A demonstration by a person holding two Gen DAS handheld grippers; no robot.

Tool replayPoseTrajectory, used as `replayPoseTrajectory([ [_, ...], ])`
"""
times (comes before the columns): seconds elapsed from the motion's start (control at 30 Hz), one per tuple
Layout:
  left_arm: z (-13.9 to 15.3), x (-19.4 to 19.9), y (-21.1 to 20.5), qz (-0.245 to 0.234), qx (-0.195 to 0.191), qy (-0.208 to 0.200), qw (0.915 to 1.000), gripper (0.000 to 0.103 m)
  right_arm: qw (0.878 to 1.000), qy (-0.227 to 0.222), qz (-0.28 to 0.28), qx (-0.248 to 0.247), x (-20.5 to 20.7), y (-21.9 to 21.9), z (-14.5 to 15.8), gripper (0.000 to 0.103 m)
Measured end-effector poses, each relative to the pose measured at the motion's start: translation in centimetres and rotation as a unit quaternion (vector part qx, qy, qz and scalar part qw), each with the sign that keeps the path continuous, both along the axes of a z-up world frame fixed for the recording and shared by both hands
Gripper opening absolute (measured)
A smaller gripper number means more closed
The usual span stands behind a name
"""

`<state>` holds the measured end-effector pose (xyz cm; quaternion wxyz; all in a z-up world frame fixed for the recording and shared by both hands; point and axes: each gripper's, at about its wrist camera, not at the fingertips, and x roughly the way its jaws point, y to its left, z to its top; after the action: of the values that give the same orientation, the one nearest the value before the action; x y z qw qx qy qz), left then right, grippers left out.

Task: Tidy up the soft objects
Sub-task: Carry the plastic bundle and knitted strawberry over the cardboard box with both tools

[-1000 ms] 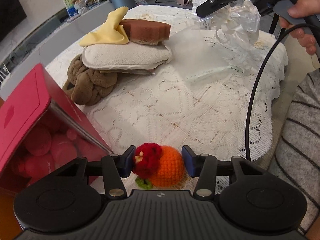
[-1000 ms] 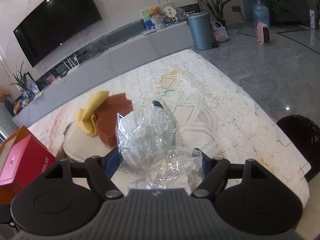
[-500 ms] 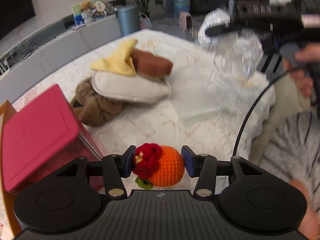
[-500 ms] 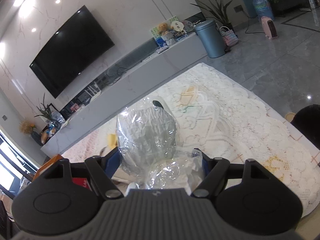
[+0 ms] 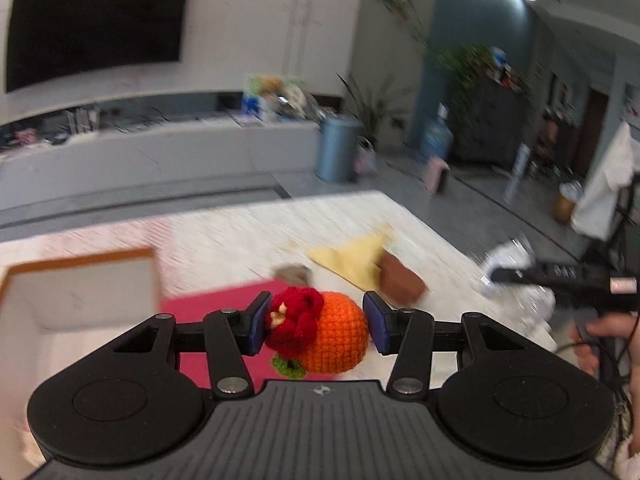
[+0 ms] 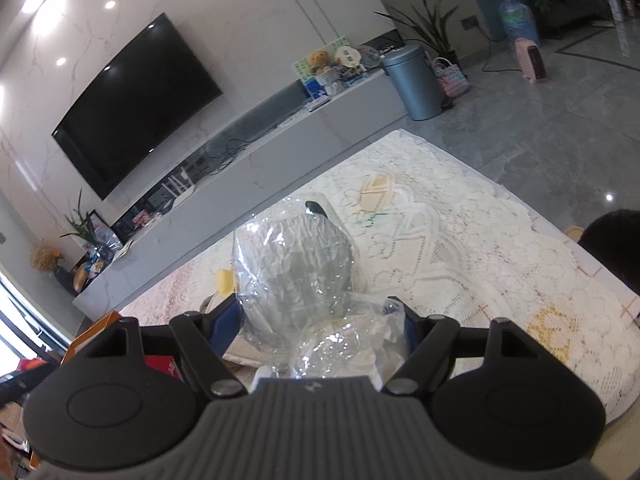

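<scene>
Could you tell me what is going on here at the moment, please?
A person is sorting soft items on a lace-covered table, with a handheld gripper in each hand. The left gripper is clamped on an orange crocheted toy with a red top, held in the air above a red box. The right gripper holds a crumpled clear plastic bag. A yellow cloth and a brown sponge lie on the table, not yet sorted.
</scene>
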<state>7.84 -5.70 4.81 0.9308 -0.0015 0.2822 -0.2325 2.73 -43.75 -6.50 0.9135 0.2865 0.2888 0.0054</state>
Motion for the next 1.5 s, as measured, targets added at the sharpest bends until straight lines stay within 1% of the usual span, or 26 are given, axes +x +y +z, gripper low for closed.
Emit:
replayPoseTrajectory([
  [0.1,0.9,1.4,2.2,0.031,-0.014,0.005,0.9994,0.056,1.000,0.014,-0.007,-0.018,1.1,0.3,0.6,0.075],
  [0.17,1.6,2.4,3.4,0.043,-0.018,0.001,0.9989,0.056,1.000,0.013,-0.007,-0.026,1.9,0.7,1.4,0.075],
  [0.3,3.1,4.0,5.9,0.084,0.005,-0.037,0.9957,0.056,1.000,0.002,0.029,-0.001,4.0,2.1,3.3,0.075],
  [0.4,3.3,4.7,8.6,0.119,0.002,-0.047,0.9918,0.056,0.999,0.001,0.045,-0.025,6.1,4.0,5.6,0.075],
  [0.47,2.8,5.2,10.4,0.142,-0.007,-0.043,0.9888,0.056,0.998,-0.002,0.046,-0.051,7.4,5.7,7.4,0.075],
  [0.57,1.6,5.8,12.3,0.170,-0.004,-0.038,0.9847,0.056,0.995,-0.022,0.045,-0.081,9.2,8.8,10.1,0.075],
  [0.67,0.6,6.2,13.9,0.183,-0.001,-0.027,0.9828,0.056,0.994,-0.042,0.058,-0.086,11.2,12.8,11.9,0.075],
  [0.8,-0.1,6.2,16.1,0.193,-0.020,-0.021,0.9807,0.056,0.991,-0.059,0.090,-0.075,12.7,18.7,13.2,0.075],
  [0.87,-0.3,6.0,17.0,0.199,-0.030,-0.019,0.9793,0.056,0.988,-0.067,0.121,-0.068,13.0,21.8,13.4,0.075],
  [0.9,-0.5,6.0,17.1,0.206,-0.028,-0.020,0.9781,0.056,0.986,-0.068,0.134,-0.067,13.2,23.3,13.4,0.075],
  [1.0,-1.1,6.1,17.1,0.214,-0.001,-0.027,0.9764,0.056,0.979,-0.064,0.180,-0.067,13.5,28.0,13.0,0.075],
  [1.1,-1.4,6.8,17.3,0.220,-0.008,-0.010,0.9754,0.056,0.969,-0.051,0.230,-0.076,13.3,32.3,11.8,0.075],
  [1.2,-1.7,7.1,17.2,0.226,-0.007,-0.008,0.9740,0.056,0.957,-0.034,0.272,-0.095,13.2,35.9,10.3,0.075],
  [1.3,-2.3,8.1,16.9,0.230,0.009,0.003,0.9731,0.056,0.949,-0.018,0.291,-0.121,13.2,38.3,8.8,0.075],
  [1.33,-2.6,8.4,16.8,0.231,0.016,0.011,0.9728,0.056,0.948,-0.014,0.290,-0.128,13.7,38.8,8.4,0.075],
  [1.4,-3.3,8.9,16.7,0.236,0.017,0.022,0.9714,0.056,0.947,-0.002,0.288,-0.141,14.2,39.3,7.8,0.075],
  [1.5,-4.2,9.6,16.7,0.241,0.015,0.044,0.9694,0.056,0.947,0.006,0.289,-0.142,14.3,39.4,7.5,0.075],
])
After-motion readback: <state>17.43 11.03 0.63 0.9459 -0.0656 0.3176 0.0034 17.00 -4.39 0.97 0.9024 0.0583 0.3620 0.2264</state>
